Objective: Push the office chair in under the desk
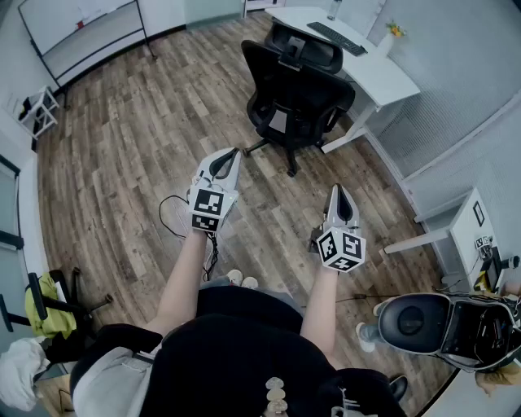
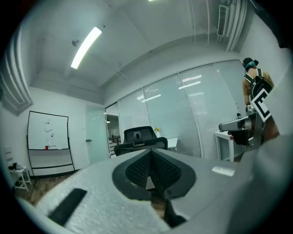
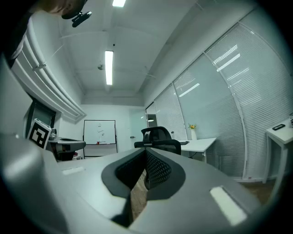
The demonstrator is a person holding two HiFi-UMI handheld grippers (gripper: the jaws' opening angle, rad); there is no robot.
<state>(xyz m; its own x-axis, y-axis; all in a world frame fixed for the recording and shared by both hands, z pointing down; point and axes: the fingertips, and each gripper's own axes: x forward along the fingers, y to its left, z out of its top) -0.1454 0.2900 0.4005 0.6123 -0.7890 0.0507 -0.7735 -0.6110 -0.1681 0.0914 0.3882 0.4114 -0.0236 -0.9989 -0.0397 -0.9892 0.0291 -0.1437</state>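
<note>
Wood-plank flooring (image 1: pixel 122 163) spreads across the room. Nearest, the left gripper (image 1: pixel 234 151) and the right gripper (image 1: pixel 337 189) are held out side by side, each with its jaws closed together and nothing between them. Farther off, well apart from both, the black office chair (image 1: pixel 297 94) stands with its back toward the person, pulled out from the white desk (image 1: pixel 383 77) at the far right. A whiteboard (image 1: pixel 81 24) stands at the far left.
</note>
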